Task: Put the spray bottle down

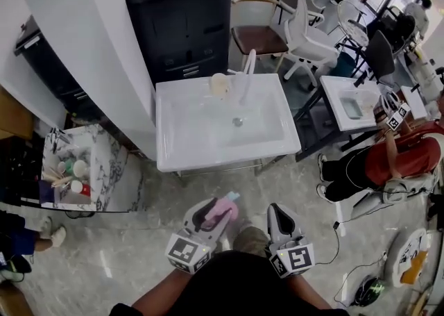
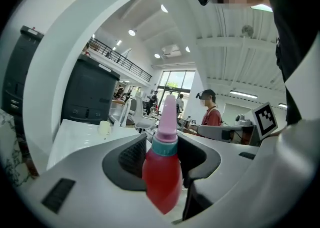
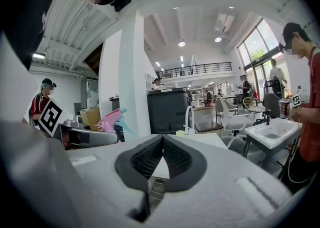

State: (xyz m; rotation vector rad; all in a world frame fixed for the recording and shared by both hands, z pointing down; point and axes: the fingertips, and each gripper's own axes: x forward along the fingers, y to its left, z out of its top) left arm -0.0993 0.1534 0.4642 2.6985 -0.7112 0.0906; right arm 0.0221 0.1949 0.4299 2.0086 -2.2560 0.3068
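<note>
Closest to us, low in the head view, were our two tongs, held side by side over the grey floor (image 1: 125, 252). Our left tongs (image 1: 216, 212) were clamped on the spray bottle (image 1: 223, 209). In the left gripper view their dark ribbed pads (image 2: 132, 156) pressed on either side of the bottle's red body, just under its teal collar, and its pink top rose between them. Our right tongs (image 1: 276, 210) carried nothing; in the right gripper view their pads (image 3: 148, 159) met tip to tip.

We held the bottle in the air, short of the near edge of the white washbasin (image 1: 166, 158) and not touching it. At the basin's far rim stood a white faucet (image 1: 247, 75), with a small cream-coloured cup (image 1: 220, 84) just beside it on the left. Behind the basin was a black cabinet (image 1: 184, 23), and to its left a broad white pillar (image 1: 83, 51). Farther left, a marble-patterned counter (image 1: 104, 169) carried several small cups and bottles. Off to the right, a person in a red shirt (image 1: 406, 155) was beside a second white washbasin (image 1: 354, 103), and white chairs (image 1: 305, 37) stood beyond it.
</note>
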